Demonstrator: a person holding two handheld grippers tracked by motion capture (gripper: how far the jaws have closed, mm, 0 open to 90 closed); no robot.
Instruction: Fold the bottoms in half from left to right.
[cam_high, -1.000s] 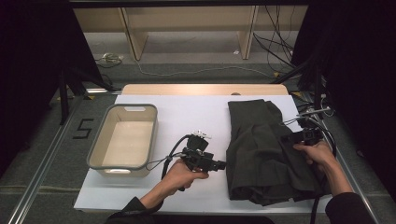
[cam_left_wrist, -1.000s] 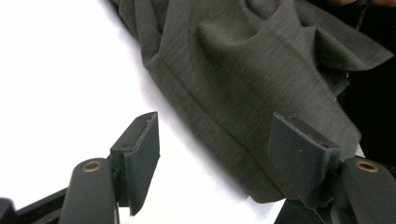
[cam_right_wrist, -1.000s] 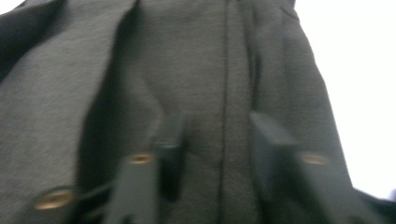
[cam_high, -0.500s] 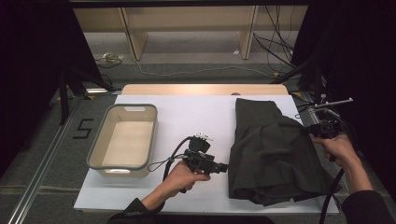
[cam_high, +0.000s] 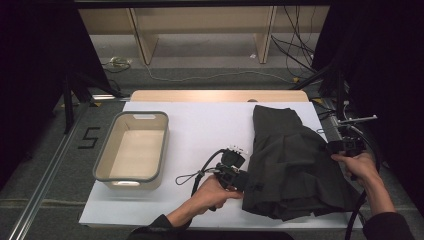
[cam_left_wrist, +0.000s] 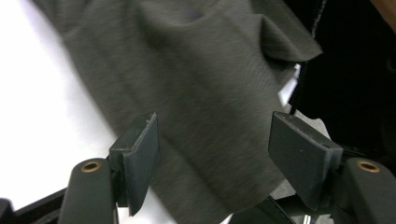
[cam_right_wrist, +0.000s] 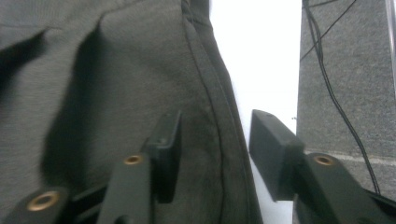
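1. Cloth (cam_high: 295, 165) lies rumpled on the right half of the bench (cam_high: 200, 125), well apart from the tub (cam_high: 132, 150).
2. Left gripper (cam_left_wrist: 212, 149) has its jaws wide at the cloth's left edge; closing too shallow could catch one layer only.
3. Right gripper (cam_right_wrist: 212, 149), jaws also wide, straddles the right hem; a pull could drag the cloth off the bench edge.
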